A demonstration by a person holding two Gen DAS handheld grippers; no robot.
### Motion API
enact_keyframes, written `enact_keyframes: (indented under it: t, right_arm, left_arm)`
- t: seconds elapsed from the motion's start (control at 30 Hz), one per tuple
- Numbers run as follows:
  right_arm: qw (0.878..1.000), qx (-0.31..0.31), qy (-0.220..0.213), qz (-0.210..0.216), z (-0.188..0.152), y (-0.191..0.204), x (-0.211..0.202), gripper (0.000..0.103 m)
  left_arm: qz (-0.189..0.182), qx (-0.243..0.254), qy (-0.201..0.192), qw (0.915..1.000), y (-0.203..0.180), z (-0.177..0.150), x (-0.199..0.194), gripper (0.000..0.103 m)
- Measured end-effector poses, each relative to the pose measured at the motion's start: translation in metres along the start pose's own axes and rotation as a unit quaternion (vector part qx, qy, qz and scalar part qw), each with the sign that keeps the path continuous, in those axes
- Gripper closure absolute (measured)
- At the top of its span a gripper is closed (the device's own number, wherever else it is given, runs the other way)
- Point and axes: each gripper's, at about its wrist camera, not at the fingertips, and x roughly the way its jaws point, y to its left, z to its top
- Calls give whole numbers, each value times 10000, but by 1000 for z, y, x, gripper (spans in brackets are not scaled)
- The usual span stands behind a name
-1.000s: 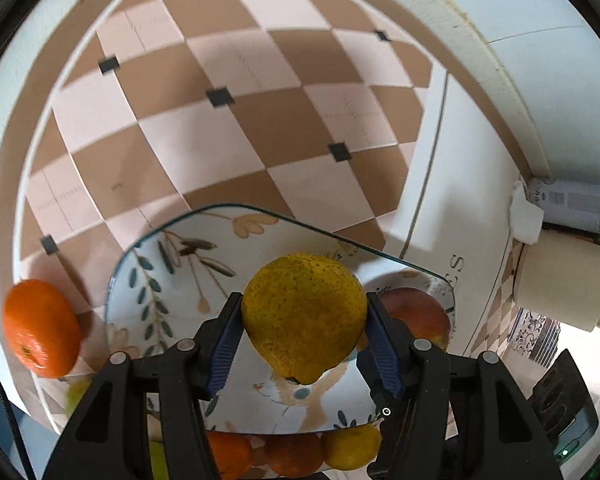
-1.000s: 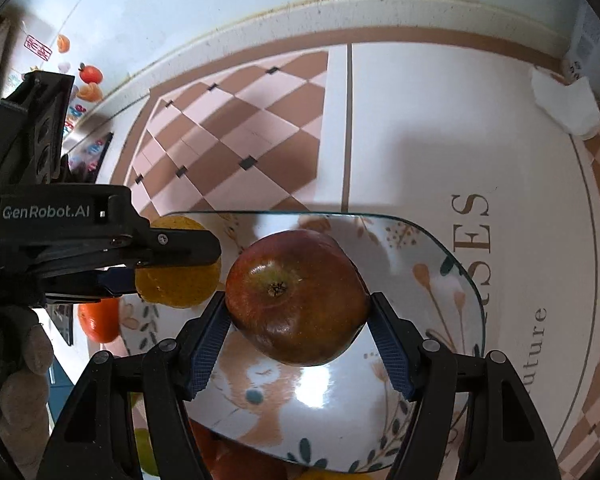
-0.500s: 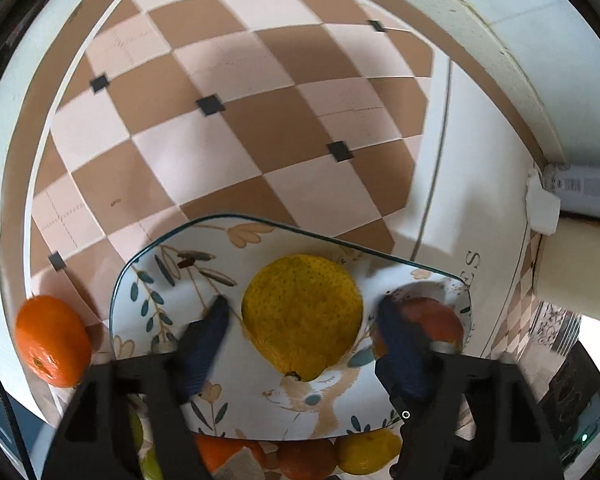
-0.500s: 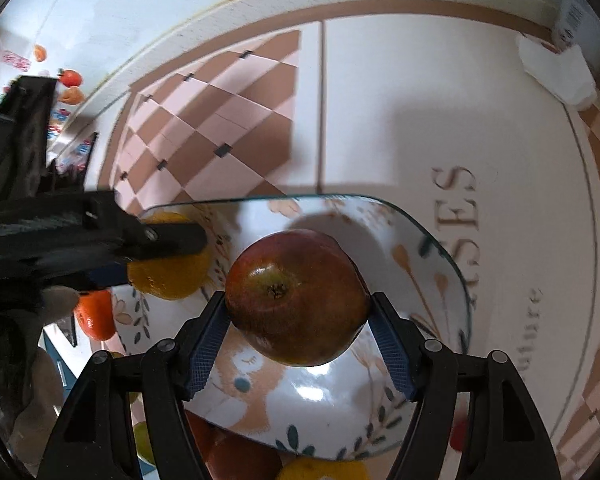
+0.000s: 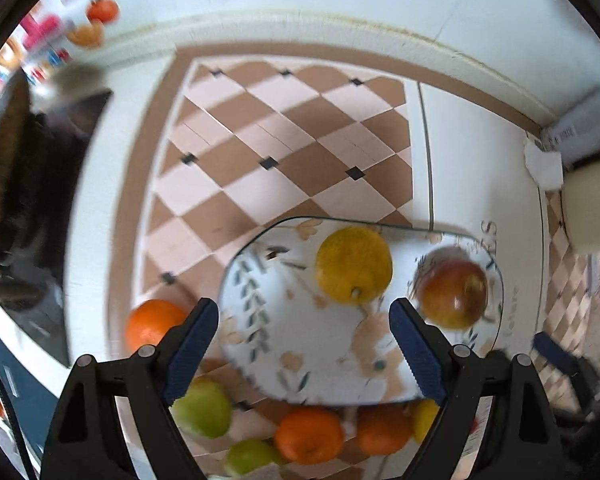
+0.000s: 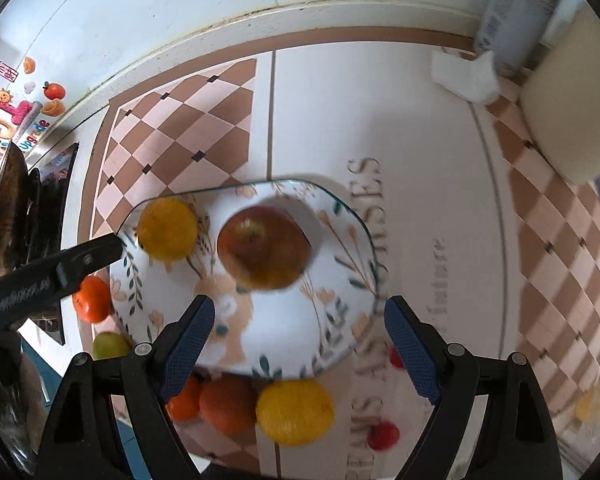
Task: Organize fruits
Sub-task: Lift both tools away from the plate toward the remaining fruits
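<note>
A floral plate (image 5: 284, 344) (image 6: 340, 280) lies on the patterned tablecloth. On it rest a yellow pear (image 5: 354, 265) (image 6: 167, 229) and a red apple (image 5: 454, 294) (image 6: 264, 252). My left gripper (image 5: 304, 354) is open and empty, pulled back above the plate's near side. My right gripper (image 6: 298, 346) is open and empty, behind the apple. Loose fruit lies near the plate: an orange (image 5: 154, 324) (image 6: 92, 299), green fruits (image 5: 204, 408), more oranges (image 5: 310, 434) (image 6: 228, 404) and a yellow fruit (image 6: 294, 412).
A crumpled white tissue (image 6: 466, 80) and a cream cylinder (image 6: 568, 116) stand at the back right by the wall. A dark stove or pan (image 6: 24, 208) is at the left edge. Small red fruits (image 6: 384, 436) lie near the front.
Both grippers opened and let go: the pear and the apple now rest on the plate. Both grippers have drawn back and up from the fruit.
</note>
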Motion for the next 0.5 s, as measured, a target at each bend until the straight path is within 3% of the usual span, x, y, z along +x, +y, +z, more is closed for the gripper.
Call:
enact_keyframes:
  t: [0.17, 0.3, 0.5]
  right_arm:
    - [9998, 29, -205, -67, -25, -2, -39, 14]
    - [9989, -41, -415, -226, -49, 4, -71, 14]
    - [9972, -56, -737, -130, -83, 14, -113, 14]
  left_arm:
    - [255, 336, -582, 9974, 0, -34, -46, 16]
    - [131, 356, -836, 9958, 4, -58, -76, 16]
    - [40, 468, -1099, 9928, 2, -93, -110, 16]
